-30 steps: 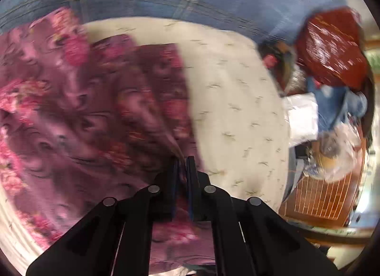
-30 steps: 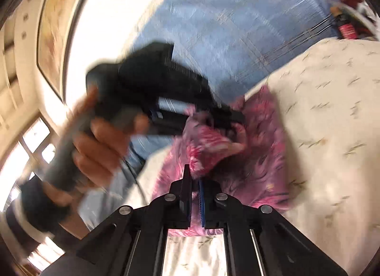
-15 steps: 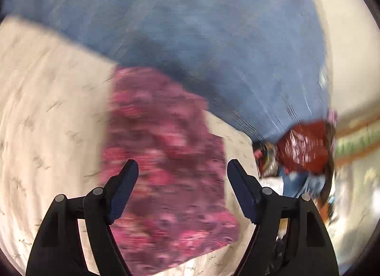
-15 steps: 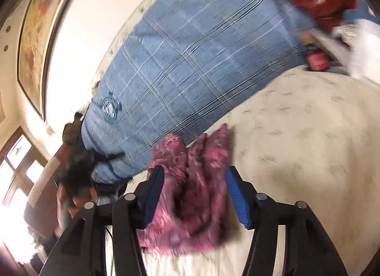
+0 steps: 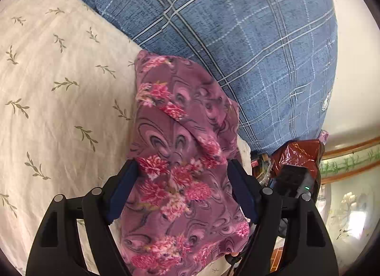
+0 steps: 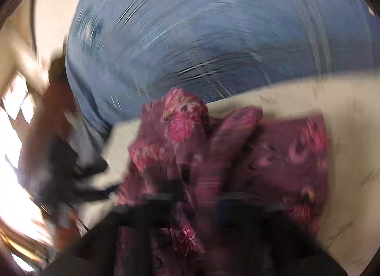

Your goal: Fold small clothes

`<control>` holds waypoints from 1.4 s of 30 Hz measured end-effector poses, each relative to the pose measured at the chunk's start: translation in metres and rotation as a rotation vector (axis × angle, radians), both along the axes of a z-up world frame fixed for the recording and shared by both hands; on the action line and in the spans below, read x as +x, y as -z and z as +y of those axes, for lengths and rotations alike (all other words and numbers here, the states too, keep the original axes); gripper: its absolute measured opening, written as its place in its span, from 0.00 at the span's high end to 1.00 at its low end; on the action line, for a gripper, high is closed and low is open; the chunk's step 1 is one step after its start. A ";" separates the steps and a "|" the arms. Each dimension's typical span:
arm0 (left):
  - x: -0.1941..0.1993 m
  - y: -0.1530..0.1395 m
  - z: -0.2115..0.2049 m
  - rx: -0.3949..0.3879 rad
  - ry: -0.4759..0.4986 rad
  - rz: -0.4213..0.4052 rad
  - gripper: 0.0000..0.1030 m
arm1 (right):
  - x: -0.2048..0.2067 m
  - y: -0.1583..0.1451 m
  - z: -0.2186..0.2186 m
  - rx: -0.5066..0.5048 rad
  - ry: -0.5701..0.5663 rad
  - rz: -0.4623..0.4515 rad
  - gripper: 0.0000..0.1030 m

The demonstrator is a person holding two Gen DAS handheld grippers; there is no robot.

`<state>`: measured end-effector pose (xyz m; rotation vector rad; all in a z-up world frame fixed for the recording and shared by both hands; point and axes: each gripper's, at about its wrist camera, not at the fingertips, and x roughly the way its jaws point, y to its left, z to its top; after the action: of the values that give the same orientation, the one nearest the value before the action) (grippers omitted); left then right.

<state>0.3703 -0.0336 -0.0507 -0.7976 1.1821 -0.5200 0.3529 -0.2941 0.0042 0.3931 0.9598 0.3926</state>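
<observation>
A second ago both tools pinched the cloth (image 5: 180,169). Now the left tool (image 5: 181,188) stands wide open over it — the purple floral piece lies as a narrow folded strip on the bed sheet (image 5: 59,90). The right view is now blurred, the cloth bunched close in front.

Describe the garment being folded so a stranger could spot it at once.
Start from the cream sheet printed with small leaf sprigs, and follow it to where the big blue plaid cushion rises behind it. The garment lies at that seam, between the open fingers of the left gripper. It is the only purple, swirl-patterned cloth with pink flowers.
</observation>
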 end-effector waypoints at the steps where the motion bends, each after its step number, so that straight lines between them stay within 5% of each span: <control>1: -0.004 -0.005 0.001 -0.018 0.009 -0.019 0.25 | -0.008 -0.013 0.002 -0.033 0.006 -0.058 0.93; 5: -0.015 -0.013 0.002 -0.017 0.041 -0.061 0.24 | -0.044 -0.044 -0.037 0.079 0.141 -0.183 0.93; 11: -0.023 0.016 -0.029 0.131 0.110 -0.011 0.24 | -0.048 0.026 -0.086 0.077 0.275 0.064 0.88; 16: -0.027 -0.002 -0.025 0.099 0.106 -0.052 0.24 | -0.074 -0.018 -0.103 0.191 0.337 -0.093 0.77; 17: -0.026 -0.006 -0.025 0.101 0.098 -0.060 0.24 | -0.073 -0.028 -0.103 0.195 0.323 -0.116 0.68; 19: -0.027 -0.009 -0.028 0.124 0.094 -0.073 0.24 | -0.055 -0.037 -0.089 0.172 0.269 -0.110 0.52; 23: -0.035 -0.005 -0.055 0.188 0.155 -0.092 0.24 | -0.016 -0.017 -0.068 -0.011 0.251 -0.015 0.52; 25: -0.041 0.002 -0.062 0.243 0.188 -0.092 0.24 | 0.000 0.006 -0.065 -0.093 0.260 0.089 0.61; 26: -0.043 0.005 -0.064 0.251 0.199 -0.090 0.25 | 0.004 0.013 -0.062 -0.068 0.229 0.096 0.97; 30: -0.053 0.010 -0.064 0.263 0.206 -0.127 0.29 | -0.016 -0.011 -0.061 -0.023 0.207 -0.099 0.96; 34: -0.063 0.012 -0.066 0.312 0.222 -0.179 0.29 | -0.004 0.030 -0.081 -0.042 0.256 0.093 0.96; 38: -0.075 0.011 -0.062 0.311 0.253 -0.168 0.29 | -0.045 -0.007 -0.087 0.075 0.269 0.001 0.84; 41: -0.088 0.009 -0.057 0.302 0.253 -0.157 0.29 | -0.096 -0.021 -0.084 0.178 0.200 -0.016 0.44; 42: -0.091 0.008 -0.058 0.308 0.249 -0.162 0.29 | -0.112 -0.021 -0.077 0.170 0.184 -0.012 0.40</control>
<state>0.2795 -0.0920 -0.0585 -0.3403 1.1805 -0.5780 0.2414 -0.3711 0.0254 0.6280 0.8729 0.3088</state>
